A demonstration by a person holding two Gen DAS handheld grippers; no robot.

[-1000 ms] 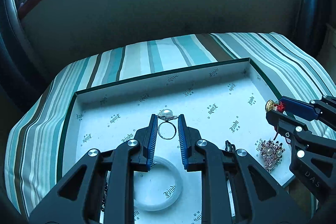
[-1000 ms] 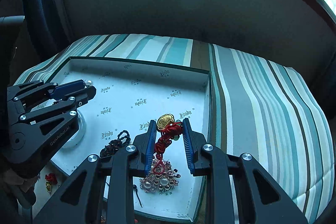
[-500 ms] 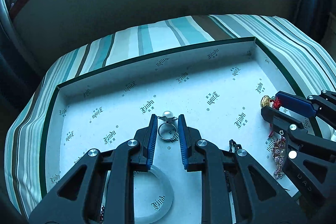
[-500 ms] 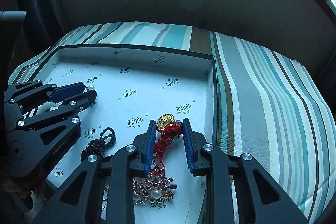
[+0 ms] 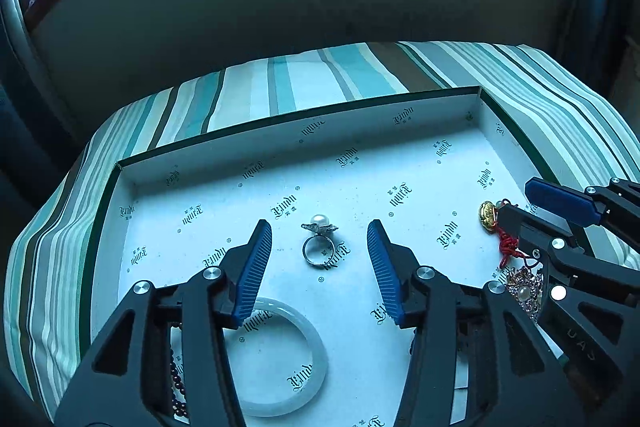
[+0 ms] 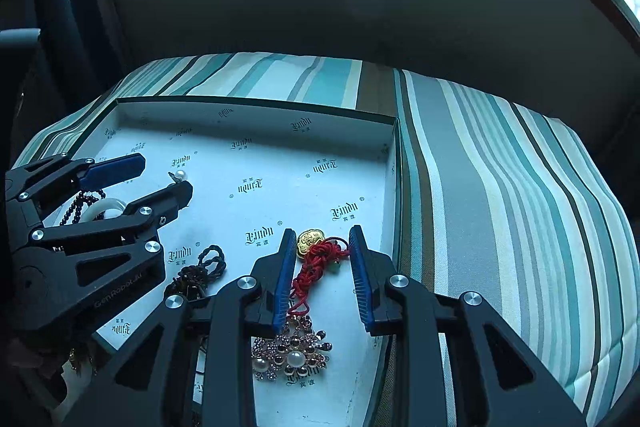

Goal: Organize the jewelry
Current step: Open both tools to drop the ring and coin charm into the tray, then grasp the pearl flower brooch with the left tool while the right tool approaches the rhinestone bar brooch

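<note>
A pearl ring (image 5: 319, 245) lies on the floor of the white printed tray (image 5: 360, 131). My left gripper (image 5: 319, 247) is open around it, not touching. A red-cord charm with a gold pendant (image 6: 318, 259) lies between the blue pads of my right gripper (image 6: 319, 247), which is open a little wider than the cord. The charm also shows in the left wrist view (image 5: 494, 223). The ring's pearl shows in the right wrist view (image 6: 181, 175) by the left gripper (image 6: 160, 175).
A white jade bangle (image 5: 280, 359), dark bead strand (image 5: 176, 379) and pearl brooch (image 6: 294, 355) lie in the tray. A dark braided cord (image 6: 200, 267) lies near the brooch. The tray sits on a striped cushion (image 6: 500, 207).
My left gripper has opened and let the pearl ring down onto the tray floor. My right gripper has widened, and the charm now lies loose between its pads.
</note>
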